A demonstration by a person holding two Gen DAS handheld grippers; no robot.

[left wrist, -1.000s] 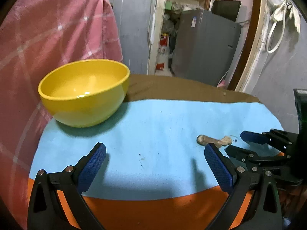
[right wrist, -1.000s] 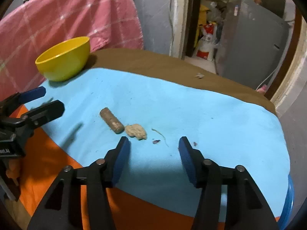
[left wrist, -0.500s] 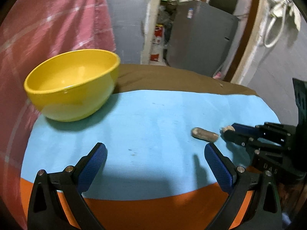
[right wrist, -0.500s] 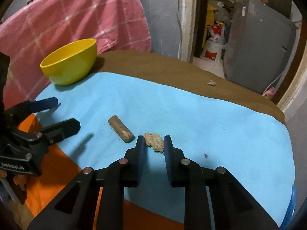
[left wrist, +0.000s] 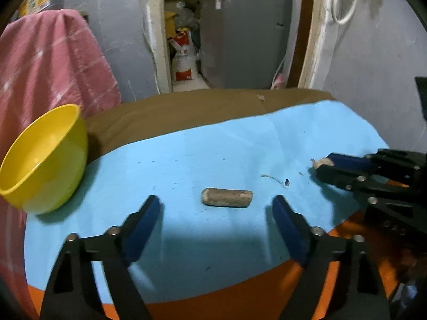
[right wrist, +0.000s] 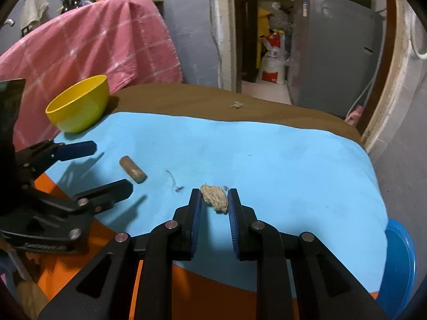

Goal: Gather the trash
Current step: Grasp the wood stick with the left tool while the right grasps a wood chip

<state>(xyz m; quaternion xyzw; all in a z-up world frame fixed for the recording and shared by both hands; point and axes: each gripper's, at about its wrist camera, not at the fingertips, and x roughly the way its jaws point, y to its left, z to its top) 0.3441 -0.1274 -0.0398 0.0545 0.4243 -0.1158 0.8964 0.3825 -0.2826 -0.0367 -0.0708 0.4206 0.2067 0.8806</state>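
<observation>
My right jaws (right wrist: pixel 213 202) pinch the crumbly tan wad (right wrist: pixel 214 196) only at their tips, so it may slip, while my left jaws (left wrist: pixel 216 218), spread but just narrowing, straddle the brown stub (left wrist: pixel 226 198) near the worktop's (left wrist: pixel 213 146) front edge and could roll it off.

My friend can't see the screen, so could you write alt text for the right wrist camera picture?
The right tool is shut on a beige crumpled scrap over a light blue cloth. To its left lies a short brown stick, with the left tool open around it. A yellow bowl stands farther back beside a pink cloth.
</observation>
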